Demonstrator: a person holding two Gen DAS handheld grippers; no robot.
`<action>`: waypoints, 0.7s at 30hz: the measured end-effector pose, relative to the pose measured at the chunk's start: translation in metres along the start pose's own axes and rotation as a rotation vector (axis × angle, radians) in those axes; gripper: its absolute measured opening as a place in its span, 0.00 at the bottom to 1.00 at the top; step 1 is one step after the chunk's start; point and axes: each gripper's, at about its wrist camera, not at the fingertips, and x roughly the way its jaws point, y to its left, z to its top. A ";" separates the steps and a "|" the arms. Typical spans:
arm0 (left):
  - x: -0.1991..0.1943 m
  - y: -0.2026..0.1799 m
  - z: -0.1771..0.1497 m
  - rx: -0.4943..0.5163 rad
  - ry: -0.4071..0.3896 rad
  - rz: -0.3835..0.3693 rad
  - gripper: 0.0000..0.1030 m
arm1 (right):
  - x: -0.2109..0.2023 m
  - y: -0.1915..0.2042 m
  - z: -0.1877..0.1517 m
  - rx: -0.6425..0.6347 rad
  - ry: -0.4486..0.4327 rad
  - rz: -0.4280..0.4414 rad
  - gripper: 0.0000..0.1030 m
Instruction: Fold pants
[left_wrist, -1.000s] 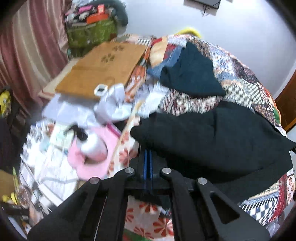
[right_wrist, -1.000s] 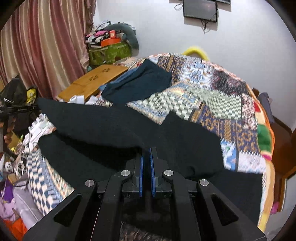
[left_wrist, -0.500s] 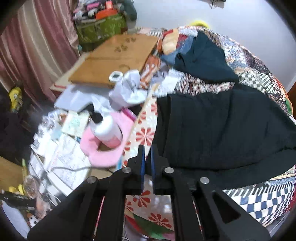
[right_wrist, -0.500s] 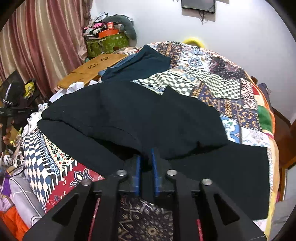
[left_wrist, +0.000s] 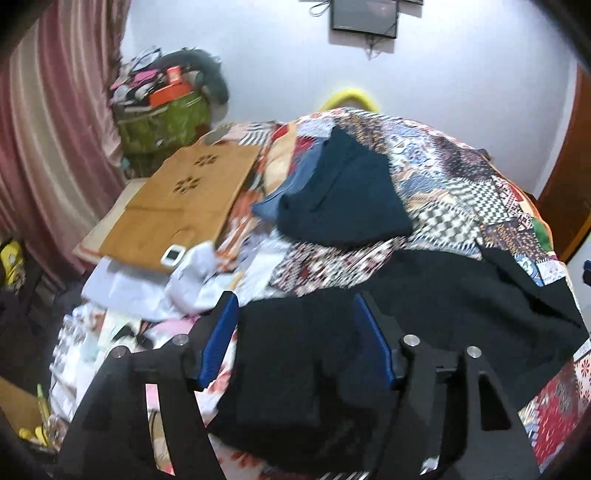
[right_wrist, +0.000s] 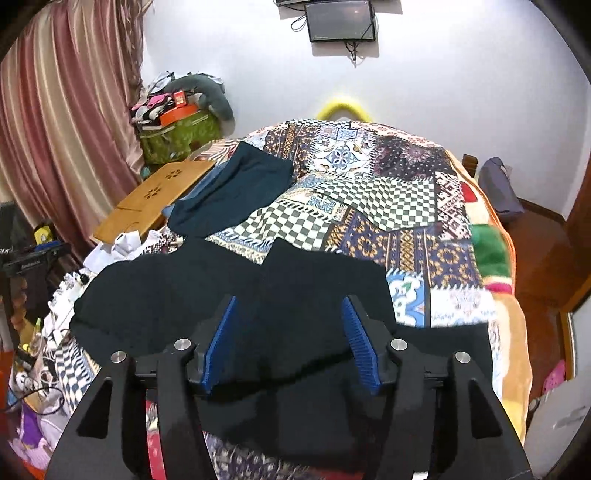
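Black pants (left_wrist: 443, 302) (right_wrist: 229, 291) lie folded over themselves at the near edge of the patchwork bedspread (right_wrist: 388, 192). My left gripper (left_wrist: 295, 306) hovers above their left end, jaws opening, blue pads apart and free of the cloth. Over the pants' front fold my right gripper (right_wrist: 290, 310) is also opening, with nothing pressed between its pads. The fabric shows below and between both pairs of fingers, lying loose on the bed.
A folded dark teal garment (right_wrist: 236, 192) lies farther back on the bed, beside a wooden lap table (left_wrist: 184, 206). Papers, a white cloth (left_wrist: 195, 269) and clutter crowd the left side. A green bag (right_wrist: 177, 136) and pink curtains stand at the back left.
Both grippers were shut on the black pants and have let go, jaws spreading wide. Both hands have pulled back and risen. The pants now lie folded on the bed.
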 end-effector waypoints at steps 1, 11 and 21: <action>0.005 -0.008 0.005 0.010 -0.001 -0.007 0.63 | 0.003 -0.001 0.001 -0.005 0.007 0.004 0.54; 0.070 -0.067 0.031 0.058 0.069 -0.110 0.64 | 0.089 -0.004 0.033 -0.049 0.157 0.062 0.55; 0.110 -0.093 0.035 0.091 0.131 -0.150 0.66 | 0.189 -0.011 0.056 0.025 0.340 0.133 0.55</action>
